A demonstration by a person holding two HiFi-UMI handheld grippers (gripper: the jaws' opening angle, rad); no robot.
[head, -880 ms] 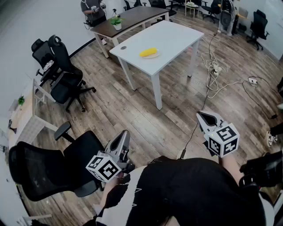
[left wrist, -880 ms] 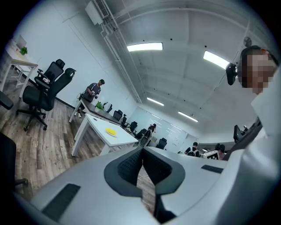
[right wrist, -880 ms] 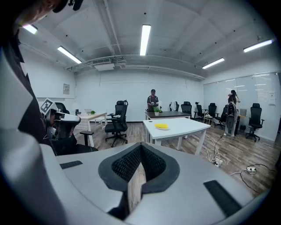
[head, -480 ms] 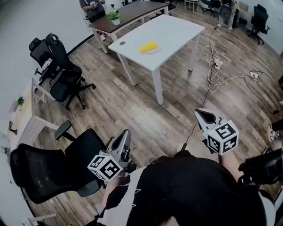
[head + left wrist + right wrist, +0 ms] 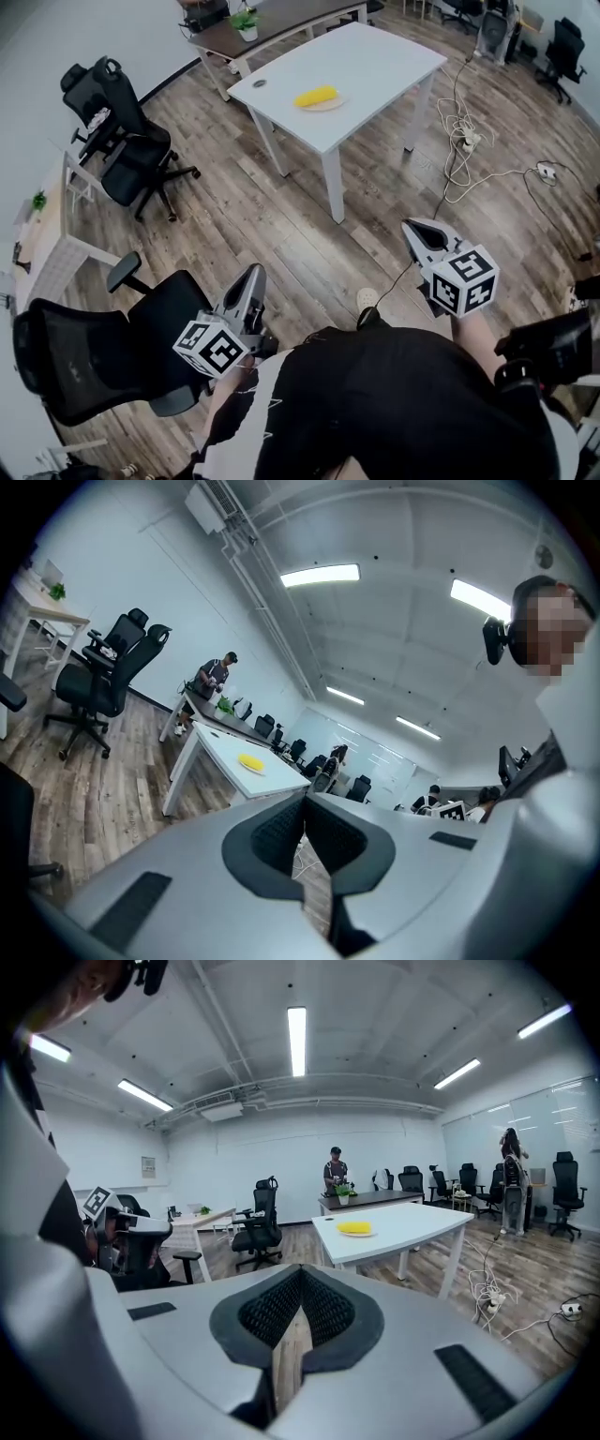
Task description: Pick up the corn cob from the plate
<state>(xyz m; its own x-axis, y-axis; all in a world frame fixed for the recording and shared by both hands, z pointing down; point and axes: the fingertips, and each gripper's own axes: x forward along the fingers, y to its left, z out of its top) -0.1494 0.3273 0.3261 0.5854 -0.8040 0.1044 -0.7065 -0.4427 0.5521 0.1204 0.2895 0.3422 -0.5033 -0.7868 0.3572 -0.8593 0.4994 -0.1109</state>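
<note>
A yellow corn cob (image 5: pixel 315 96) lies on a pale plate (image 5: pixel 327 105) on the white table (image 5: pixel 375 66) far ahead. It also shows small in the left gripper view as the corn cob (image 5: pixel 250 761) and in the right gripper view as the corn cob (image 5: pixel 354 1227). My left gripper (image 5: pixel 251 277) is held low by my body, jaws shut with nothing between them. My right gripper (image 5: pixel 412 228) is also close to my body, shut and empty. Both are far from the table.
A black office chair (image 5: pixel 103 352) stands right by my left gripper, and two more chairs (image 5: pixel 122 141) at the left. A white cable bundle (image 5: pixel 464 131) trails on the wood floor right of the table. A dark desk with a plant (image 5: pixel 246 21) stands beyond; people stand further off.
The view has shifted slightly toward the table. Both grippers kept close to my body and stayed shut; the left one sits a bit lower in view.
</note>
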